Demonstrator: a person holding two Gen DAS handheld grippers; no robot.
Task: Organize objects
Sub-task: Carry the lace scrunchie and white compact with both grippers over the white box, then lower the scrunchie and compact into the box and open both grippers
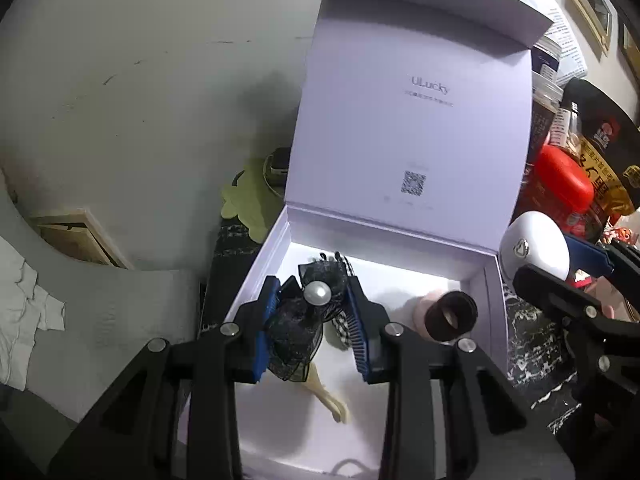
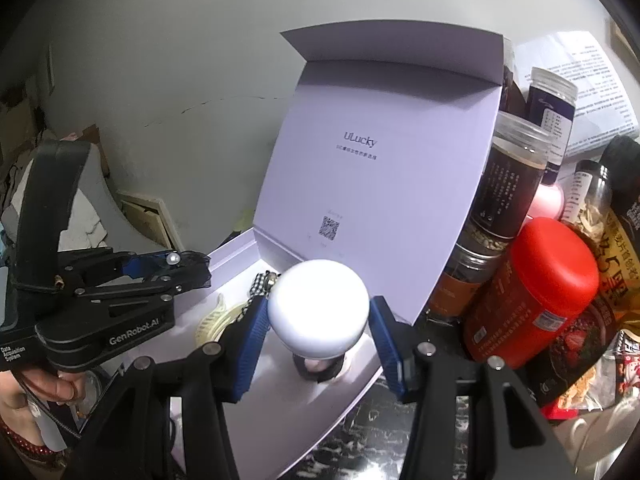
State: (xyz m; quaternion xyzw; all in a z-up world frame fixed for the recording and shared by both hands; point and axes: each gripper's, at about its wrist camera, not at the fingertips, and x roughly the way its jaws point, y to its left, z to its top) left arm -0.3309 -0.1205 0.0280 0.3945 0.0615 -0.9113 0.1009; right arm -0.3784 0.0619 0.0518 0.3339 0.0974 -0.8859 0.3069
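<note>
One white box (image 1: pixel 490 276) stood open on the dark marbled worktop (image 1: pixel 532 344), its lid (image 1: pixel 408 120) raised against the wall. The left claw (image 1: pixel 312 304) was clenched on one black lace hair bow (image 1: pixel 300 328) with a single pearl at its centre, held above the box interior. The right claw (image 2: pixel 318 328) gripped one white rounded case (image 2: pixel 318 312) with a heart emblem, over the box's right edge. Inside the box lay one cream hair clip (image 1: pixel 332 400), one checked bow (image 1: pixel 340 324), one dark ring (image 1: pixel 450 316) and one pink item (image 1: pixel 424 304). One red-lidded jar (image 2: pixel 532 288) and two dark jars (image 2: pixel 508 184) stood beside the box, among other packets.
</note>
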